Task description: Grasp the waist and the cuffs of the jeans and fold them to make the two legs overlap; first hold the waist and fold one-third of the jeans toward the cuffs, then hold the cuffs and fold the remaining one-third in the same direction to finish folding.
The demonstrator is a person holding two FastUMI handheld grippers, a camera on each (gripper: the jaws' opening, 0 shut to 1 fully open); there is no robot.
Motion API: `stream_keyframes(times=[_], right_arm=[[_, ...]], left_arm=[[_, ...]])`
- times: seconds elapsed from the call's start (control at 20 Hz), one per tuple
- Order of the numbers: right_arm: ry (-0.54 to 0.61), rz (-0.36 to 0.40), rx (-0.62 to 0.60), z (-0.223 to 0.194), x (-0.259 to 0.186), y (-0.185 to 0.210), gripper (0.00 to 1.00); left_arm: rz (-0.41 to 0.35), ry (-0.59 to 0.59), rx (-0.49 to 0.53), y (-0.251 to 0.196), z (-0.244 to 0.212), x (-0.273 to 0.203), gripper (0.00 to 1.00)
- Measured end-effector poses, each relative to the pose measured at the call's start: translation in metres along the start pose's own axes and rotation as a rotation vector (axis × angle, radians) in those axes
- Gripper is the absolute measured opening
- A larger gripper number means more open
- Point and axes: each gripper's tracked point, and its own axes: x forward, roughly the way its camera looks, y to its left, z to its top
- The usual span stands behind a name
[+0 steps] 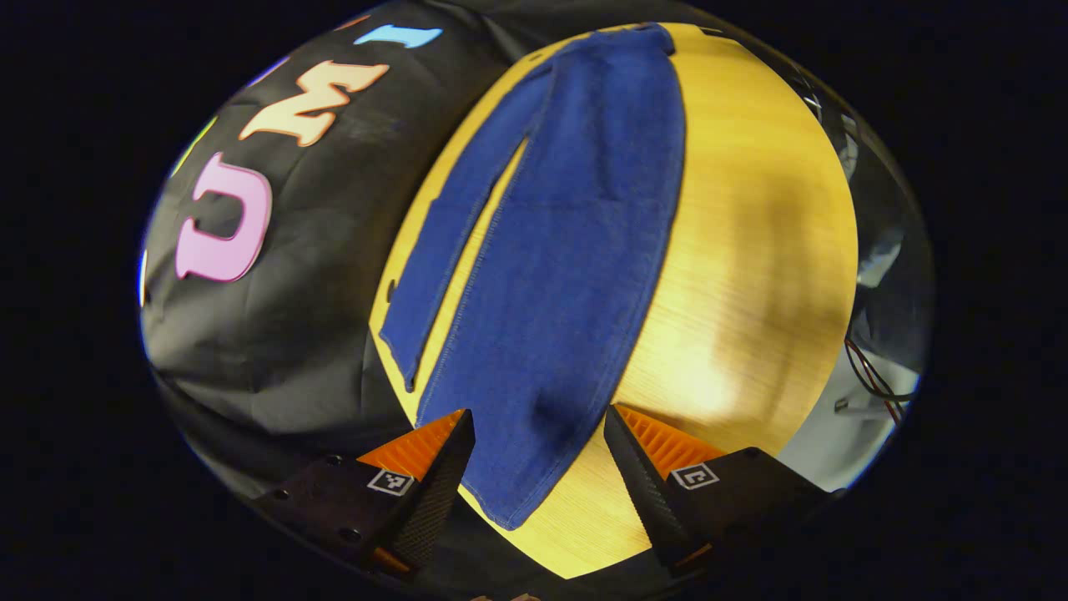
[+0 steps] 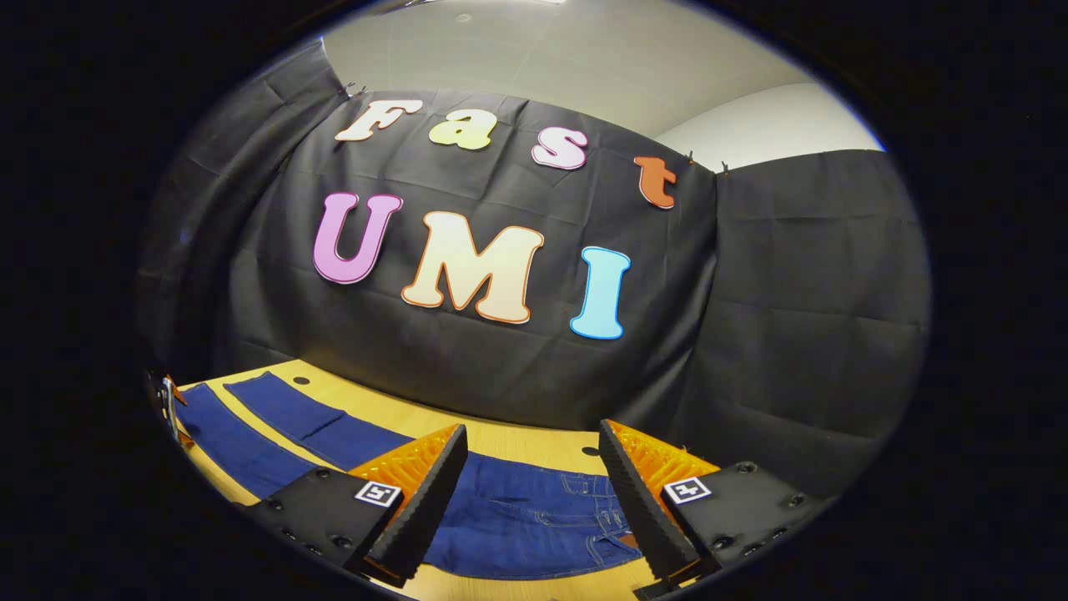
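Both grippers, left point(image 1: 538, 451) and right point(image 2: 531, 476), hang spread and empty above the jeans point(image 1: 551, 250), which lie flat on the wooden table point(image 1: 751, 250), legs apart (no fold yet made); overlapping the legs and both one-third folds apparently remain.

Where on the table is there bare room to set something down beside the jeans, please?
The widest bare wood on the table lies between the jeans and the edge near the cables. A thin strip shows between the two legs, and a narrow band runs along the black cloth. Cloth covers the middle.
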Motion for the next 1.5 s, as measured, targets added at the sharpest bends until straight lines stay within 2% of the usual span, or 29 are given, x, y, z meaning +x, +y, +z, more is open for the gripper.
stream_keyframes(times=[0.25, 0.3, 0.35, 0.5, 0.6, 0.7, 0.85, 1.0, 1.15, 1.25, 1.5], right_arm=[[0.016, -0.024, -0.011, -0.006, -0.002, -0.003, 0.99], [0.021, -0.024, -0.014, -0.009, -0.002, -0.003, 0.98], [0.026, -0.024, -0.019, -0.011, -0.003, -0.002, 0.98], [0.036, -0.032, -0.043, -0.017, -0.007, -0.007, 0.98], [0.045, -0.028, -0.072, -0.024, -0.007, -0.012, 0.99], [0.079, 0.000, -0.130, -0.040, -0.005, -0.021, 0.98], [0.173, 0.046, -0.289, -0.082, -0.002, -0.051, 0.98], [0.287, 0.098, -0.464, -0.138, 0.004, -0.087, 0.99], [0.410, 0.169, -0.571, -0.198, 0.001, -0.112, 0.99], [0.511, 0.241, -0.630, -0.237, -0.001, -0.117, 0.99], [0.599, 0.399, -0.775, -0.301, 0.010, -0.106, 0.99]], left_arm=[[-0.063, 0.000, 0.093, 0.001, 0.007, 0.022, 0.83], [-0.087, 0.007, 0.108, 0.002, 0.009, 0.027, 0.76], [-0.112, 0.023, 0.112, -0.001, 0.008, 0.032, 0.75], [-0.167, 0.060, 0.084, -0.012, 0.003, 0.034, 0.24], [-0.167, 0.067, 0.060, -0.015, 0.005, 0.031, 0.06], [-0.151, 0.075, 0.044, -0.014, 0.005, 0.032, 0.01], [-0.155, 0.098, 0.012, -0.016, 0.005, 0.030, 0.00], [-0.163, 0.130, -0.002, -0.015, 0.006, 0.030, 0.00], [-0.156, 0.169, 0.004, -0.016, 0.006, 0.031, 0.00], [-0.155, 0.193, -0.003, -0.015, 0.006, 0.032, 0.00], [-0.159, 0.244, -0.033, -0.016, 0.006, 0.031, 0.00]])
